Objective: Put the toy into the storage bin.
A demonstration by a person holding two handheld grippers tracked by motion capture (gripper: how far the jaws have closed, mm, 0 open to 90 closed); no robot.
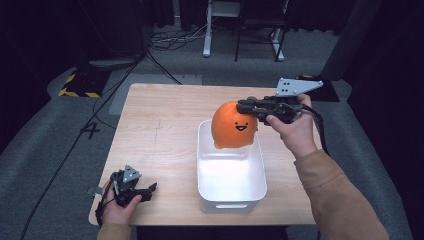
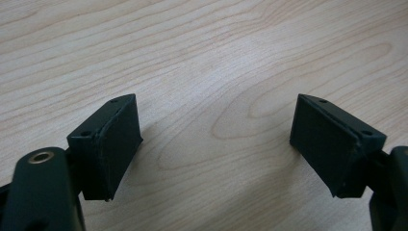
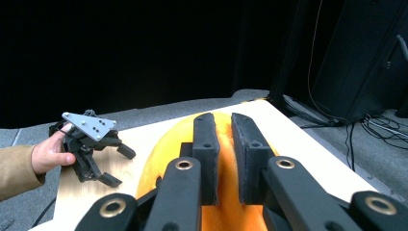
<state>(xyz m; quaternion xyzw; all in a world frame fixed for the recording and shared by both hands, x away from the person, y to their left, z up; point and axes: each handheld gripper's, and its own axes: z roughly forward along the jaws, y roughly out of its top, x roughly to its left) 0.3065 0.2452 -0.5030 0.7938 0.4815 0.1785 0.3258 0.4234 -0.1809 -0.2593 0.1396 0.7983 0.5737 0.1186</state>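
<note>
In the high view, a light wooden table [image 1: 165, 130] sits mid-frame on grey carpet, and a white rectangular plastic tub [image 1: 231, 172] stands on it, right of centre and toward the lower edge. A round orange plush toy with a small black smiling face [image 1: 233, 125] hangs just above the tub's far end, at the centre of the frame. The right gripper [image 1: 246, 106], held by a hand in a tan sleeve coming from the lower right, reaches in level from the right, its jaws pinched tight on the fuzzy top of the plush. In the right gripper view the two black jaws stand nearly together at lower centre, a thin fold of orange fabric caught between them. The left gripper [image 1: 150, 190] rests at the lower left of the high view, near the table's front edge, well apart from the tub. In the left gripper view its jaws stand wide apart over bare wood grain, nothing between them
</note>
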